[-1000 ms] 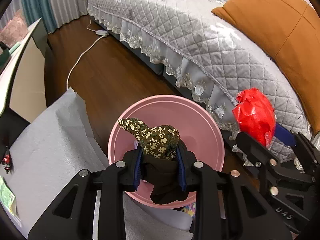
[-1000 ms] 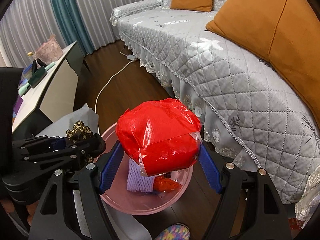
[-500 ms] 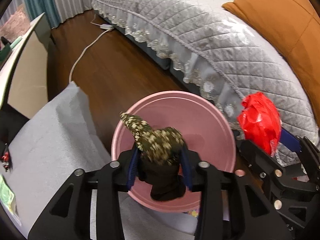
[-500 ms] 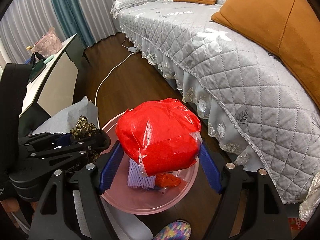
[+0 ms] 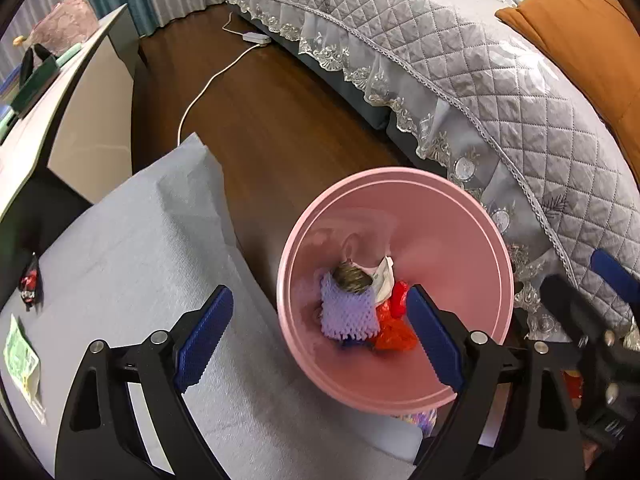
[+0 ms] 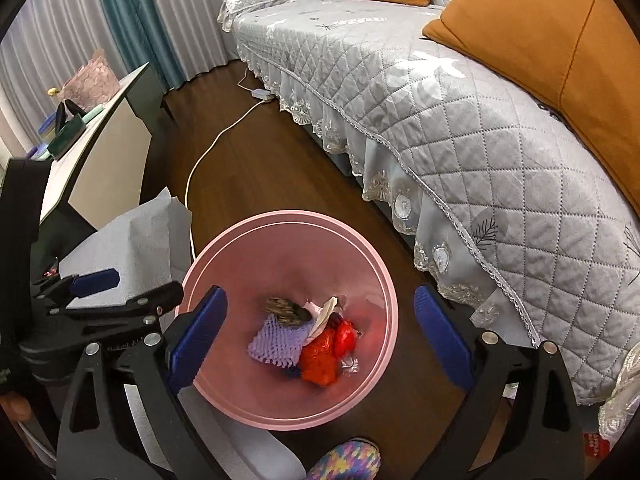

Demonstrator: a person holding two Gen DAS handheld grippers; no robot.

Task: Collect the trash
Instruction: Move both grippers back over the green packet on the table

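Note:
A pink round bin (image 5: 396,184) (image 6: 292,220) stands on the dark wood floor beside the sofa. Inside lie a purple foam net (image 5: 348,314) (image 6: 276,344), red plastic wrap (image 5: 394,332) (image 6: 324,356), a patterned dark cloth (image 5: 352,276) (image 6: 286,310) and a white scrap (image 5: 384,276). My left gripper (image 5: 320,342) is open and empty above the bin's near left rim. My right gripper (image 6: 320,338) is open and empty above the bin.
A grey-covered table (image 5: 120,280) lies left of the bin, with a green packet (image 5: 20,356) and a small dark item (image 5: 29,284). A grey quilted sofa (image 6: 460,112) with orange cushions (image 6: 540,28) runs along the right. A white cable (image 6: 216,140) crosses the floor.
Both grippers have opened. The patterned cloth dropped from the left gripper and the red plastic bundle from the right gripper; both now lie in the pink bin.

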